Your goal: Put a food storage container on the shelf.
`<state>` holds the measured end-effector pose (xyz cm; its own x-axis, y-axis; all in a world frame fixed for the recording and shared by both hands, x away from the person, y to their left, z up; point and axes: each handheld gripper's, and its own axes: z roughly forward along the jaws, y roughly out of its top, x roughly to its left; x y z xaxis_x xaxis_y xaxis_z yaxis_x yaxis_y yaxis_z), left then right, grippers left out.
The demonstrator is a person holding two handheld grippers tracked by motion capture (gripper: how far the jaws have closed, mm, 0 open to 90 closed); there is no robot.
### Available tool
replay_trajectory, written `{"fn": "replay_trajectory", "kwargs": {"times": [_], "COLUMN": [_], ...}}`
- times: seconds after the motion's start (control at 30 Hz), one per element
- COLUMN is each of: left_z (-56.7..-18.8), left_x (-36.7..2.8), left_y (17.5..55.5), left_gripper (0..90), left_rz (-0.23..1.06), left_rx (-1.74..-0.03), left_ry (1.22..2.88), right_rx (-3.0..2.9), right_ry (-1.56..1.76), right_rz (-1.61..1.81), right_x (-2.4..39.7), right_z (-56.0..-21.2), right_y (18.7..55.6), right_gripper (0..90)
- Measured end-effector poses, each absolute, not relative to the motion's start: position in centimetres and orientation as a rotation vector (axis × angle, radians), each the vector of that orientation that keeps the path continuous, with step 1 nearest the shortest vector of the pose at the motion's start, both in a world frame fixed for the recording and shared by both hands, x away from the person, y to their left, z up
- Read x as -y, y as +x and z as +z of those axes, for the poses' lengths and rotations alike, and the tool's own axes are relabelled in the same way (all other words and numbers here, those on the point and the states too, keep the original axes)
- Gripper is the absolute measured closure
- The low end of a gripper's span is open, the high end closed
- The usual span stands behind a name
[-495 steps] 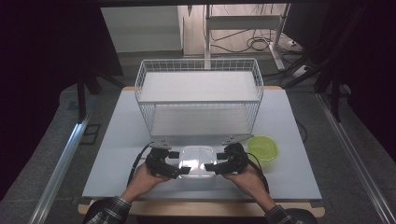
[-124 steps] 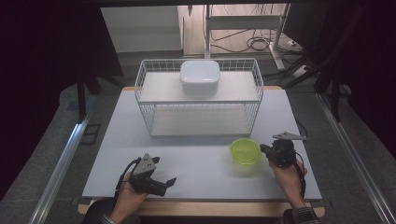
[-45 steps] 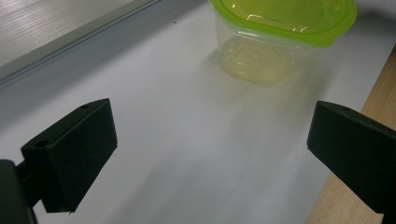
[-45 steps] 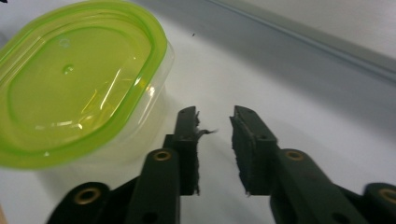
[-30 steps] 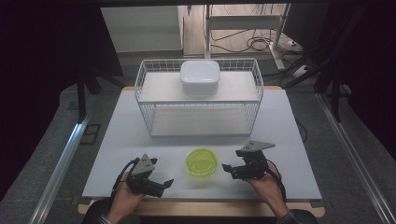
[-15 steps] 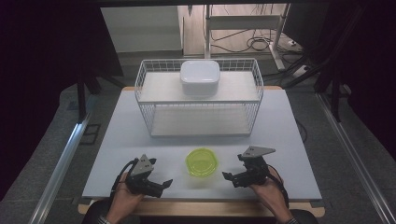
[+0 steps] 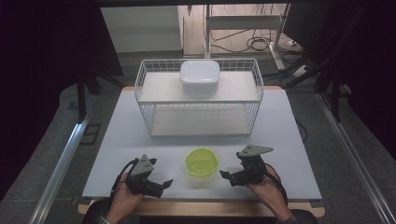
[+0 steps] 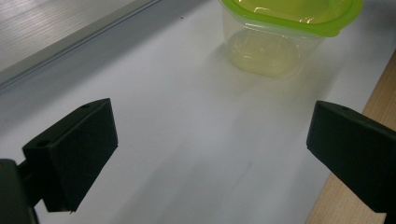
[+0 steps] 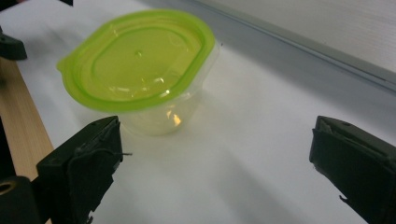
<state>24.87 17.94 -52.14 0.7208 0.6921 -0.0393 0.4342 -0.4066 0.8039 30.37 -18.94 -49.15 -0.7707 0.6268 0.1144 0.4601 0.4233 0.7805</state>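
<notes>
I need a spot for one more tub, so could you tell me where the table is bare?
Free: either side of the wire rack, and the strip before it. Crowded: the front edge, around the green-lidded tub between both tongs.

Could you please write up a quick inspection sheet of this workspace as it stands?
Surface: white table top, wooden strip along the near edge.
Job's things: green-lidded tub, closed, upright, on the table between the two claws, touching neither.
Clutter: white wire rack at the back, with a white lidded box on its top shelf.
Grippers: left claw open, nothing between its jaws; right claw open, jaws have just been opening, nothing between them.
Cables: black cable trailing from the left claw; more cables on the floor behind.
Surroundings: dark, metal rail at left.
</notes>
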Motion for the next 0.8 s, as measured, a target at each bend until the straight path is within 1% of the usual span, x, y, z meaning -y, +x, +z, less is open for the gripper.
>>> {"fn": "replay_trajectory", "kwargs": {"times": [0.13,0.2,0.63,0.8], "left_z": [-52.2,-52.2,-52.3,-52.3], "left_x": [-17.9,-17.9,-17.8,-17.7], "left_y": [24.9,24.9,25.0,25.0], "left_gripper": [1.7,1.7,1.7,1.7], "left_rz": [0.376,0.376,0.374,0.374], "left_rx": [-0.856,-0.855,-0.852,-0.851], "left_ry": [2.062,2.065,2.073,2.075], "right_rx": [-2.479,-2.484,-2.545,-2.577], "right_ry": [0.995,1.005,1.001,1.028], "right_rz": [1.280,1.269,1.313,1.328], "right_x": [18.7,18.6,17.2,16.8], "right_z": [-48.8,-48.6,-47.4,-47.5], "right_y": [30.6,30.7,31.6,32.2], "right_gripper": [1.4,2.6,26.6,33.8]}}
